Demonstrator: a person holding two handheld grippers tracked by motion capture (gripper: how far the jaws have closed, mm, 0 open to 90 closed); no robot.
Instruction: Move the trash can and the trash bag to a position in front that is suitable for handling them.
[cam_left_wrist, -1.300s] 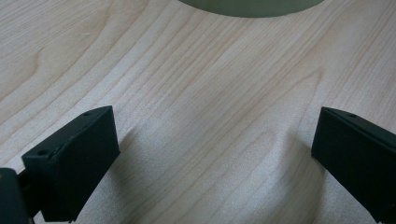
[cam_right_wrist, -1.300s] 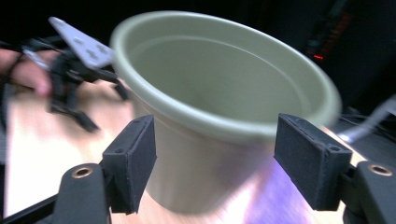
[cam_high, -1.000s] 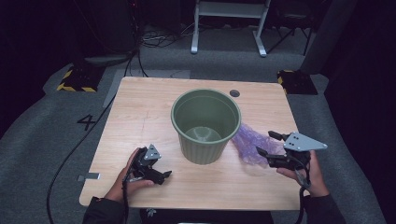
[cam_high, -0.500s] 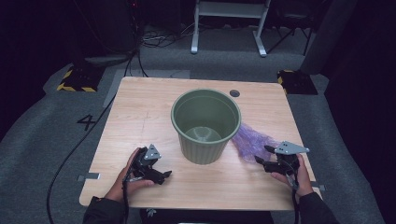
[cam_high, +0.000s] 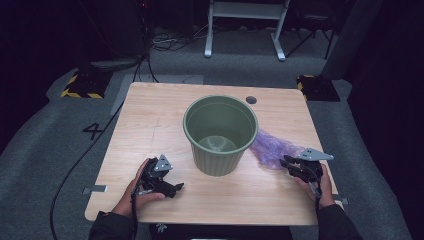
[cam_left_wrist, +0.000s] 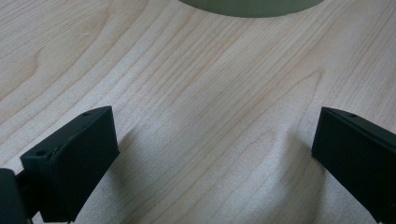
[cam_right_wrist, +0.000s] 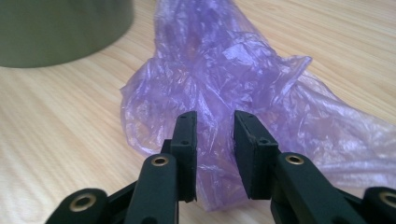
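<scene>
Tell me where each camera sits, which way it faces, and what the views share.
High view: above the person's side, looking forward and down on the table; both forearms, left gripper and right gripper show.
Left gripper view: rides that gripper, looking low across bare wood; jaws wide apart.
Right gripper view: rides that gripper, facing the purple bag; its jaws, just closing, straddle a fold.
Shared: the green bucket, seen in all three.

The pale wooden worktop (cam_high: 150, 120) stands on a grey carpeted floor (cam_high: 55, 150) in a dim room, its far side dark. A white metal frame (cam_high: 245, 20) stands beyond it (its upper part cut off). Two black blocks with yellow-striped edges (cam_high: 82, 85) flank the far corners. A dark cable (cam_high: 80, 160) runs across the carpet, past a painted figure four (cam_high: 94, 131).
</scene>
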